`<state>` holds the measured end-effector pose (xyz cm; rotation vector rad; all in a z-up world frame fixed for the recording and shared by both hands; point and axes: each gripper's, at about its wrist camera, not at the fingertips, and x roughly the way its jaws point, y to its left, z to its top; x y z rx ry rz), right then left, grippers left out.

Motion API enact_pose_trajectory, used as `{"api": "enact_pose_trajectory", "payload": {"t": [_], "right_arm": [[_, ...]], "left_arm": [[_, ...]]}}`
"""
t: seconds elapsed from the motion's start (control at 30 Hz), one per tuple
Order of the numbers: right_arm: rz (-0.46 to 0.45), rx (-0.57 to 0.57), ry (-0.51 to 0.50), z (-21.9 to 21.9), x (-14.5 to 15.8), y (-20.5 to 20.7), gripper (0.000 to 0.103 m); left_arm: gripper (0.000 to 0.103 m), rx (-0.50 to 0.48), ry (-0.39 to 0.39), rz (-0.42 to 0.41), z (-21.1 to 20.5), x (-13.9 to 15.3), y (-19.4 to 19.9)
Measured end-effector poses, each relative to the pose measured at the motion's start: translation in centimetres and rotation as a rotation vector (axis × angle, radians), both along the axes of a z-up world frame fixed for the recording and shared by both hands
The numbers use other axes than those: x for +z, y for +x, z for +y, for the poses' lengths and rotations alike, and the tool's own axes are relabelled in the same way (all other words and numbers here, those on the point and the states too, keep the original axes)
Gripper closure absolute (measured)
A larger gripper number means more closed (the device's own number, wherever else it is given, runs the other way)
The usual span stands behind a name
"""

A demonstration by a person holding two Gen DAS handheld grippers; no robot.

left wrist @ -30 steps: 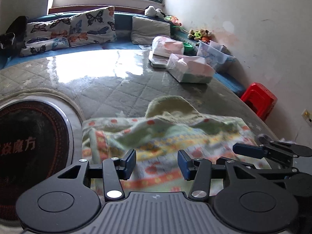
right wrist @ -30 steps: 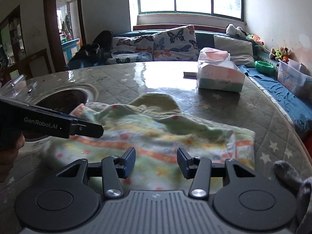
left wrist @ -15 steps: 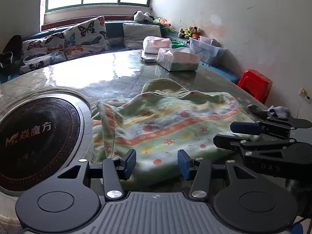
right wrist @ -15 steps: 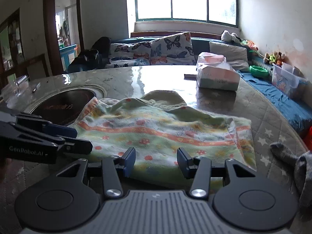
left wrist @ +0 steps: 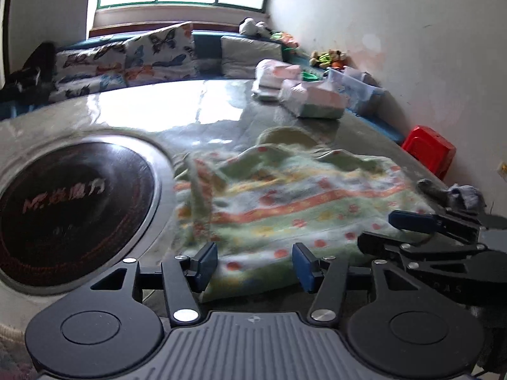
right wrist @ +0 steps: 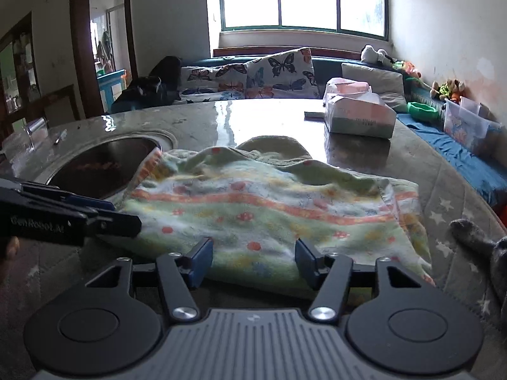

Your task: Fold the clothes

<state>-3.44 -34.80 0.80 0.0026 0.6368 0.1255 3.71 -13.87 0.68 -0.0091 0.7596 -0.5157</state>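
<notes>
A pale green fleece garment with orange stripes and red dots lies folded on the round table, its hood at the far side. My left gripper is open just short of the garment's near left edge, holding nothing. My right gripper is open at the near edge too, with the cloth lying between and beyond its blue pads. Each gripper shows in the other's view: the right gripper at the garment's right corner, the left gripper at its left side.
A black induction hob is set into the table left of the garment. Tissue packs stand at the far right. A grey sock lies by the right edge. A red stool and a cushioned bench lie beyond.
Both grippers have drawn back toward me from over the garment and now sit at its near edge. The garment lies flatter than a second ago.
</notes>
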Motion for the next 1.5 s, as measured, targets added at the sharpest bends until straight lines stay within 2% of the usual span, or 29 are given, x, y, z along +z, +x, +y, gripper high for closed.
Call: {"api": "enact_pose_trajectory", "payload": {"t": [0.13, 0.2, 0.33, 0.4, 0.43, 0.57, 0.63, 0.8, 1.03, 1.5], "right_arm": [[-0.018, 0.007, 0.011, 0.3, 0.7, -0.1, 0.037], [-0.014, 0.014, 0.007, 0.7, 0.5, 0.1, 0.029], [-0.005, 0.016, -0.015, 1.4, -0.1, 0.2, 0.026], [-0.007, 0.01, -0.006, 1.4, 0.0, 0.1, 0.021], [-0.007, 0.006, 0.001, 1.3, 0.1, 0.1, 0.017], [-0.009, -0.011, 0.004, 1.3, 0.4, -0.4, 0.012], [-0.012, -0.02, 0.002, 1.3, 0.4, -0.8, 0.005], [-0.02, -0.042, -0.006, 1.3, 0.6, -1.7, 0.0], [-0.002, -0.079, -0.003, 1.3, 0.2, -2.6, 0.0], [0.025, -0.144, -0.007, 1.5, -0.6, -4.4, 0.0]], "left_arm": [[0.043, 0.019, 0.003, -0.006, 0.4, 0.2, -0.2], [0.038, 0.032, 0.01, 0.007, 0.4, 0.0, -0.2], [0.029, 0.043, 0.008, 0.02, 0.7, -0.1, -0.6], [0.016, 0.051, 0.008, 0.018, 1.0, 0.1, -0.9], [0.014, 0.053, 0.009, 0.014, 1.0, 0.2, -1.0], [0.001, 0.064, 0.008, 0.007, 1.4, 0.5, -1.6], [0.0, 0.071, 0.007, 0.007, 1.6, 0.6, -1.8], [0.0, 0.088, 0.018, 0.016, 2.2, 0.4, -2.4], [0.0, 0.109, 0.025, 0.054, 2.9, 0.1, -2.9], [0.0, 0.074, 0.045, 0.041, 2.3, -0.1, -5.3]]}}
